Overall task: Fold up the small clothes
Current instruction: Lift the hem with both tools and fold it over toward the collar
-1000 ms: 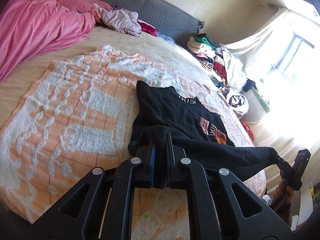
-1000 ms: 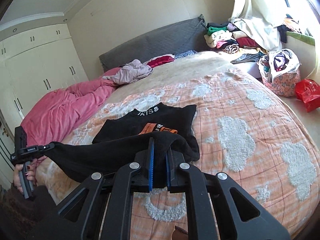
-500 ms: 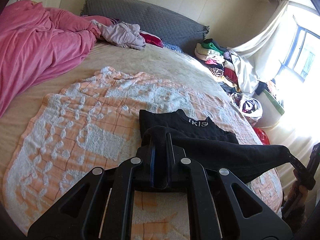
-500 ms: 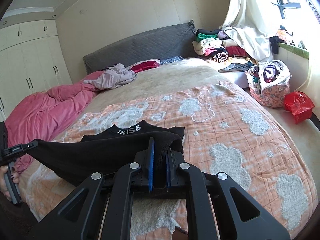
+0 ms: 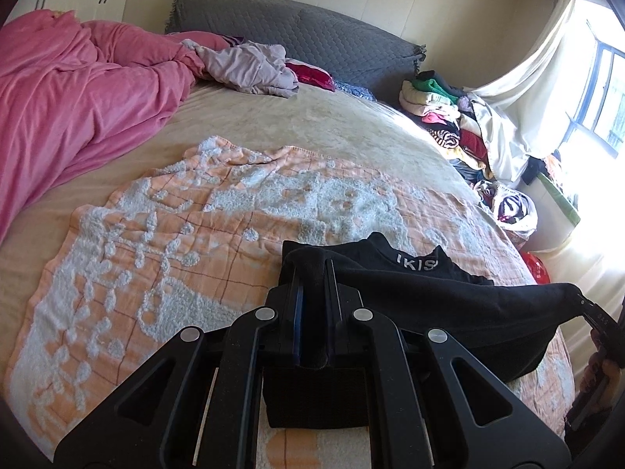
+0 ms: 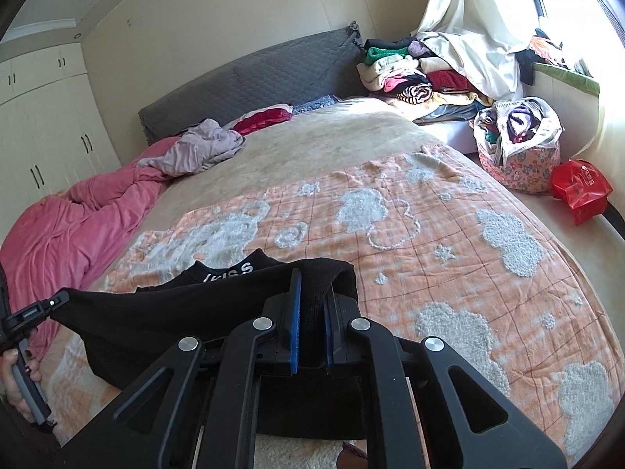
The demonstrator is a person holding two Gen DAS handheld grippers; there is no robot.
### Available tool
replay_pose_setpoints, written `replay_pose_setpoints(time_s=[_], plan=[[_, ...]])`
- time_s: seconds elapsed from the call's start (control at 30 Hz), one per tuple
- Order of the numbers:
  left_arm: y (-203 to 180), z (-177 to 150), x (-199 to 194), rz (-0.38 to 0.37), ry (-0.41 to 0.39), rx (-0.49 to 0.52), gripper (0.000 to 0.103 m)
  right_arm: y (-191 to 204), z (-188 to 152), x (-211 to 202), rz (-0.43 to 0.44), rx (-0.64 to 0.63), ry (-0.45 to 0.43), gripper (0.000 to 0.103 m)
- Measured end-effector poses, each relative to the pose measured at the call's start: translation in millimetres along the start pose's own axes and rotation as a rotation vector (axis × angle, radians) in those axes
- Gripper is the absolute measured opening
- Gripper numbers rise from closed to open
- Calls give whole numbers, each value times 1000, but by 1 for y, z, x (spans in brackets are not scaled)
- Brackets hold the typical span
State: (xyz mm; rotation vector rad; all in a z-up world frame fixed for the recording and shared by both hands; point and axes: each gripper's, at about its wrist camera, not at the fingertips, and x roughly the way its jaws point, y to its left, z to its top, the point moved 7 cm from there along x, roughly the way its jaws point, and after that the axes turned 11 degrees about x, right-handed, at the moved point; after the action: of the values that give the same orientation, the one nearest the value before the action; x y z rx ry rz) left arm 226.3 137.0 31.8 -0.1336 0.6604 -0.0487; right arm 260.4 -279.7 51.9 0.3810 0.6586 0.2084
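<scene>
A small black top [image 5: 449, 305] with white "IKISS" lettering at its collar lies on the orange and white blanket [image 5: 175, 242]. My left gripper [image 5: 312, 273] is shut on one corner of its lower edge. My right gripper [image 6: 310, 281] is shut on the other corner. The edge is stretched between them and folded up over the body toward the collar [image 6: 230, 269]. The right gripper also shows at the right edge of the left wrist view [image 5: 597, 314]. The left gripper shows at the left edge of the right wrist view [image 6: 35, 310].
A pink duvet [image 5: 66, 105] is heaped at the left of the bed. A mauve garment [image 5: 250, 66] and a red one [image 5: 310, 74] lie near the grey headboard [image 5: 304, 39]. A clothes pile [image 6: 410, 74], floral basket [image 6: 519, 144] and red bag [image 6: 582, 189] stand right of the bed.
Both grippers have carried the black top's lower edge forward toward the collar. The orange print on its front is now covered by the fold.
</scene>
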Motion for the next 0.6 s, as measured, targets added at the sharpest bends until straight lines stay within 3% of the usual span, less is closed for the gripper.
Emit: replay_pose_setpoints(time_s=[0.6], plan=[[7,-18,65,68,92,15,3,-22,-19,69,-68,-32,94,8]])
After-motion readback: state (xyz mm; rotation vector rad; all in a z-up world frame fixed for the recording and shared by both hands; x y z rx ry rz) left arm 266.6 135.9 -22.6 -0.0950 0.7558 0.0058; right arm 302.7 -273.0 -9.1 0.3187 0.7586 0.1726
